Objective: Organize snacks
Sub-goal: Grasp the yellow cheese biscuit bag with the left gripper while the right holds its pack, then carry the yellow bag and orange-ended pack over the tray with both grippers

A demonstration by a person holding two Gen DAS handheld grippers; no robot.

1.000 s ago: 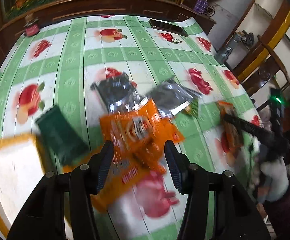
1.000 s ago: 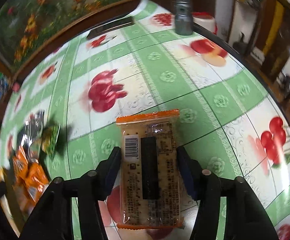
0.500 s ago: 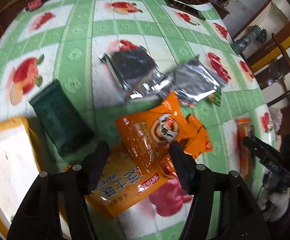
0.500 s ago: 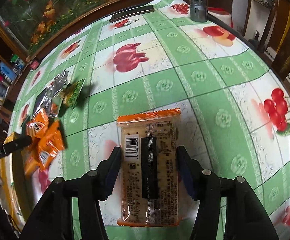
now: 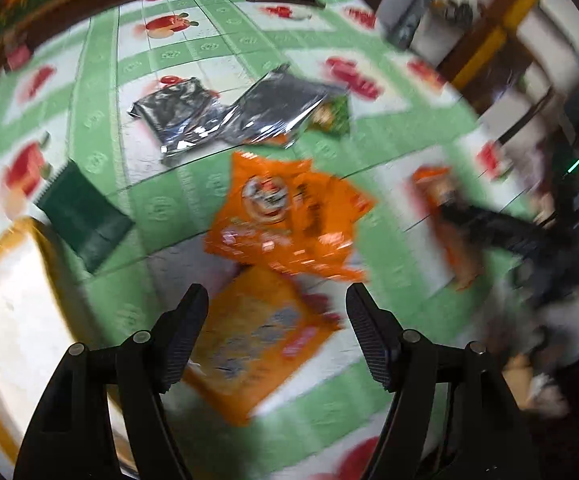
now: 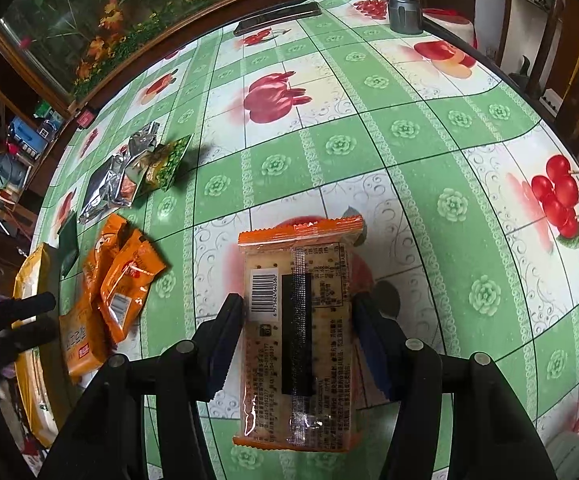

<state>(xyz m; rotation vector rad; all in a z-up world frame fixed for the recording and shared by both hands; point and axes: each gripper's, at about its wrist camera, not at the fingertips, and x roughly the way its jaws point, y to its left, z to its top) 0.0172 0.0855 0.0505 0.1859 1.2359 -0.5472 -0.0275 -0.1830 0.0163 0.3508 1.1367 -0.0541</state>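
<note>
My right gripper (image 6: 297, 316) is shut on an orange-edged cracker packet (image 6: 299, 332) held above the tablecloth; the packet also shows blurred in the left wrist view (image 5: 445, 216). My left gripper (image 5: 277, 320) is open and empty above a flat orange packet (image 5: 257, 340). Beyond it lie orange snack bags (image 5: 285, 216), two silver foil packs (image 5: 229, 112), a small green packet (image 5: 333, 116) and a dark green packet (image 5: 85, 216). The orange bags (image 6: 121, 276) and foil packs (image 6: 117, 176) sit at the left in the right wrist view.
A yellow-rimmed white tray (image 5: 5, 304) sits at the table's left edge. A dark phone (image 6: 277, 20) and a grey cylinder (image 6: 405, 0) stand at the far edge. A wooden chair (image 5: 489, 40) stands to the right of the table.
My left gripper has pulled back and swung right, so the snack pile sits farther ahead and the view is blurred. My right gripper has lifted the cracker packet and kept hold of it.
</note>
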